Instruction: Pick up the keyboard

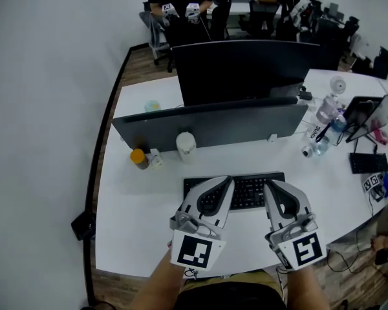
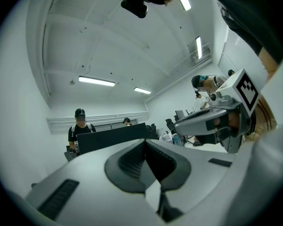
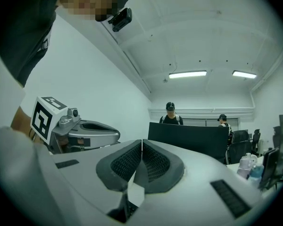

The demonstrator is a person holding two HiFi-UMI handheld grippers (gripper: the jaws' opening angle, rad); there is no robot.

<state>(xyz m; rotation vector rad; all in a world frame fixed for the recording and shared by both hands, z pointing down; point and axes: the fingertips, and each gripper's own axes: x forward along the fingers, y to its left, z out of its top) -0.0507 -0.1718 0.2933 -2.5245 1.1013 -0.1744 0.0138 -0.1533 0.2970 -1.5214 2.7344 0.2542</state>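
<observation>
The left gripper (image 1: 226,182) and right gripper (image 1: 272,187) hung with jaws pressed together, empty, over the black keyboard (image 1: 246,191), which lay flat on the white desk (image 1: 149,231). Lowered so, they would likely shove it away, not grasp it.

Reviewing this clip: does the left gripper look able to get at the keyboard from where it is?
Probably yes: the left gripper hangs over the keyboard's left half with nothing between, though its jaws are shut.

Pale grey left gripper (image 1: 228,180) and right gripper (image 1: 269,183), black ribbed jaws, black-and-white marker cubes (image 1: 195,250)
</observation>
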